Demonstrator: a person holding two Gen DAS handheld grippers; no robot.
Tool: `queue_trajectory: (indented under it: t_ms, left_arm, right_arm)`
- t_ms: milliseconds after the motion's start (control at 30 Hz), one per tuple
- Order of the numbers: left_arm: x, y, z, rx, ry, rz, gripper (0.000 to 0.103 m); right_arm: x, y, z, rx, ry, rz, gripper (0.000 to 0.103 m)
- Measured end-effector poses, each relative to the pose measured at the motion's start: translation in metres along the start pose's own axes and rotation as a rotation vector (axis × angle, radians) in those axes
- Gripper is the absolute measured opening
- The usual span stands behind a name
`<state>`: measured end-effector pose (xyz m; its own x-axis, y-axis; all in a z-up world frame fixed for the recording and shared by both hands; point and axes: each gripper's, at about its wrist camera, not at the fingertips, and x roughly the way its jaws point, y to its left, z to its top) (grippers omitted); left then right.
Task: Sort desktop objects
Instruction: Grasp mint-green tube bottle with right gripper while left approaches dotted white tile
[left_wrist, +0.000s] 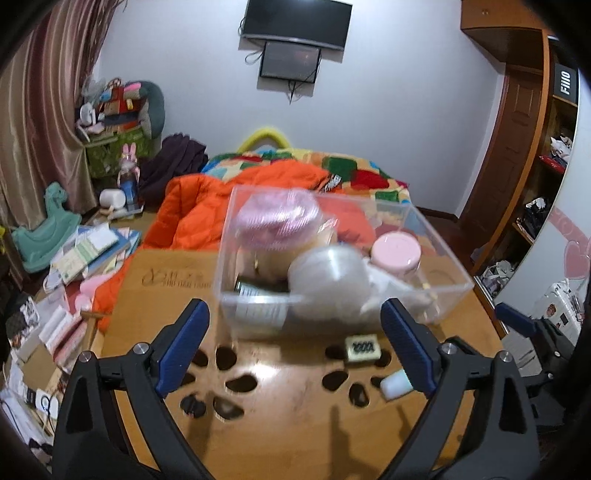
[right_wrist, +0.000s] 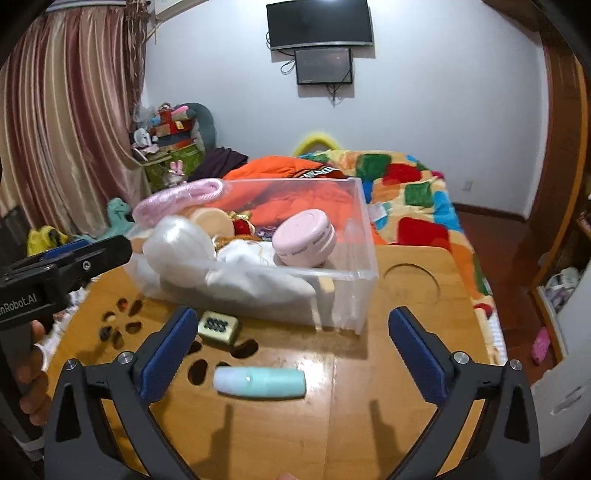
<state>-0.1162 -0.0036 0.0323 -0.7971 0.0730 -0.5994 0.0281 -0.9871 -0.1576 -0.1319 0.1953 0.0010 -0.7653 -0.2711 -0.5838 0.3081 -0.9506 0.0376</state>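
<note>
where the clear plastic box (right_wrist: 332, 258) stands on the wooden table (right_wrist: 406, 369), bare wood is seen on the camera side of it, and a strip of table with a round recess (right_wrist: 410, 282) is left between the box and the table's right edge. two loose things are counted on the near side of the box: one mahjong tile (right_wrist: 218, 326), close to the box's front wall but apart from it, and one pale green tube (right_wrist: 260, 382) lying on its side, nearer the camera than the tile. inside the box one pink jar (right_wrist: 304, 238), one pink coiled ring (right_wrist: 177, 197) leaning over the rim and white wrapped bundles are made out; their exact number cannot be told. the right gripper (right_wrist: 291, 347) is held spread wide with nothing between its pads, the tube lying just below the gap and the tile by its left finger. the left gripper (left_wrist: 295, 347) is likewise spread and empty, aimed at the box's front wall (left_wrist: 258, 314), with the tile (left_wrist: 362, 349) and the tube's end (left_wrist: 397, 384) beside its right finger. oval cut-outs (left_wrist: 240, 384) are seen in the tabletop before the box.
</note>
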Motion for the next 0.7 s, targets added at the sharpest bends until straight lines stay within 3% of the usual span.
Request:
queue_trajectory:
  t_ms: [100,233,400,600,700]
  left_arm:
    - [0.003,0.005,-0.012,-0.008,0.027,0.001,0.095]
    - [0.006,0.009,-0.026,-0.007,0.049,0.012,0.095]
    - [0.008,0.012,-0.039,0.000,0.071,0.022,0.095]
    - [0.012,0.014,-0.047,0.007,0.084,0.013,0.095]
    - [0.017,0.012,-0.048,0.015,0.095,0.001,0.095]
  right_arm:
    - [-0.002,0.016,-0.011,-0.078,-0.020,-0.067,0.103]
    - [0.005,0.037,-0.025,-0.158,0.028,-0.079,0.103]
    - [0.019,0.034,-0.038,-0.072,0.102,0.020,0.102]
    - [0.031,0.033,-0.042,-0.076,0.130,-0.022,0.092]
    - [0.035,0.033,-0.043,-0.075,0.152,-0.014,0.081]
